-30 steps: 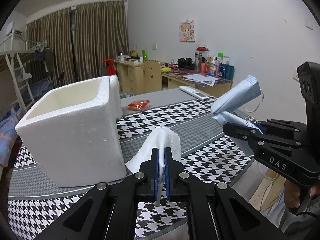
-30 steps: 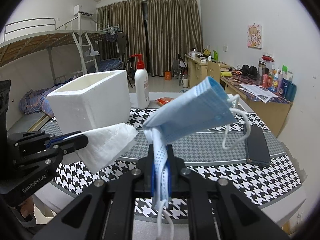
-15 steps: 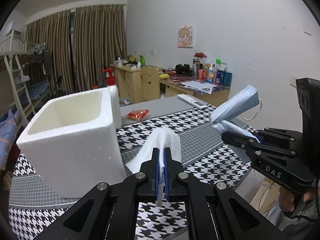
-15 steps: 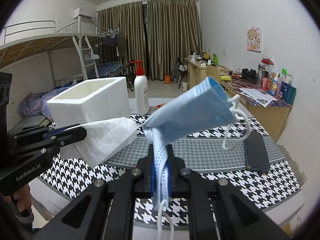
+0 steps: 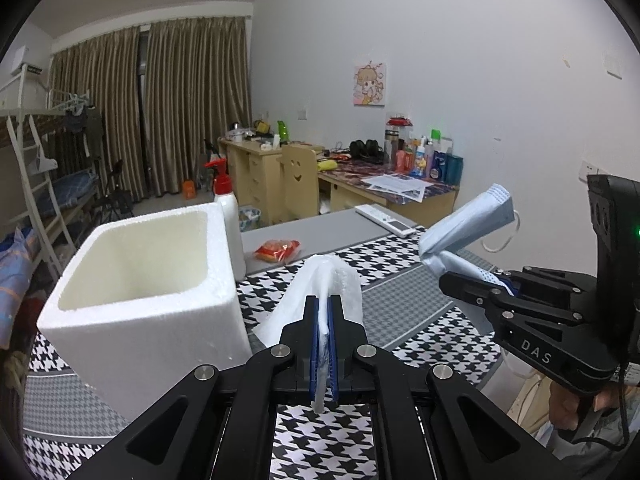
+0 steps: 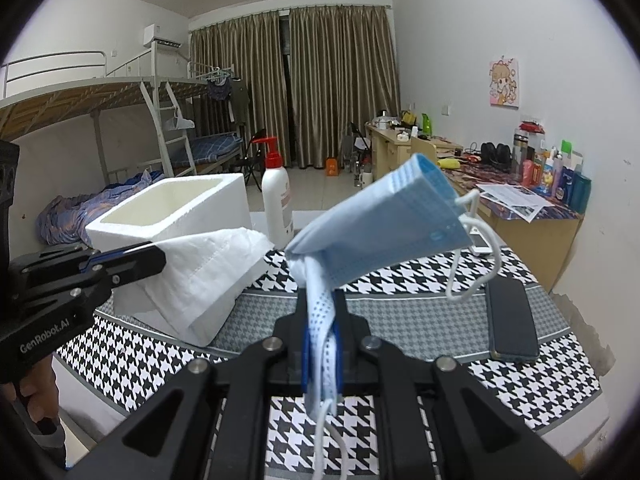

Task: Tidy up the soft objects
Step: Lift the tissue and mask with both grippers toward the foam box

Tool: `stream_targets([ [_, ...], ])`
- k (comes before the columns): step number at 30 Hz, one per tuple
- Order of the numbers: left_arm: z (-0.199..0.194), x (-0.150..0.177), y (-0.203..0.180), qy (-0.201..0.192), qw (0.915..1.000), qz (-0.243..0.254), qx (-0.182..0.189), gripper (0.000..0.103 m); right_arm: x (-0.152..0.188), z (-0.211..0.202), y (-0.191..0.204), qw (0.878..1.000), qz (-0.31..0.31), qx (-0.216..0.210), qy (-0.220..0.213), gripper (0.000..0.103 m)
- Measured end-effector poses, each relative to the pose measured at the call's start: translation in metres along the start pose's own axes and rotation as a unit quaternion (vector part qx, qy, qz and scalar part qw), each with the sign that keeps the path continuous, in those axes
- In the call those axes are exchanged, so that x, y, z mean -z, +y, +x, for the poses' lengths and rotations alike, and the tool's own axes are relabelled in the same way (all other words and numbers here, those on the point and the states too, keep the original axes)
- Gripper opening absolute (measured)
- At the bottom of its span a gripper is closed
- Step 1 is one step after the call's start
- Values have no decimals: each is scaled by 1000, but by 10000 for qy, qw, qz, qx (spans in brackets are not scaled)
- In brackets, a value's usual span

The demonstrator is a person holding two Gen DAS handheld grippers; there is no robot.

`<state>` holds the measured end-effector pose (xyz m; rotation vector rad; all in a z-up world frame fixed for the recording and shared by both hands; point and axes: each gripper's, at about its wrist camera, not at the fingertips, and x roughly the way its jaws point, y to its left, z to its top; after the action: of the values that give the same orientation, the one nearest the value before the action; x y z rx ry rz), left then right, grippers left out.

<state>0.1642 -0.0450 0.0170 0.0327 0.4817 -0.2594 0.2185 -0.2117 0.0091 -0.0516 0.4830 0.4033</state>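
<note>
My left gripper is shut on a folded white tissue, held in the air just right of the white foam box. The same tissue hangs from the left gripper at the left of the right wrist view. My right gripper is shut on a light blue face mask, whose white ear loops dangle on the right and below. From the left wrist view the mask sticks up from the right gripper. The foam box is open at the top and looks empty.
A houndstooth cloth covers the table. A pump bottle stands behind the box, an orange packet and a remote lie further back, and a dark phone lies at the right. Desks and a bunk bed fill the room.
The left gripper has risen with the tissue, so the inside of the foam box shows more. The right gripper keeps its place with the mask.
</note>
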Motion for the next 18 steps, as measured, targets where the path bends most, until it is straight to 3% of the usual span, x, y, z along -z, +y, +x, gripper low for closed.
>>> stream_targets([
  [18, -2, -23, 5, -237, 9997, 63, -43, 4, -16, -2, -2, 9999, 48, -9, -162, 12],
])
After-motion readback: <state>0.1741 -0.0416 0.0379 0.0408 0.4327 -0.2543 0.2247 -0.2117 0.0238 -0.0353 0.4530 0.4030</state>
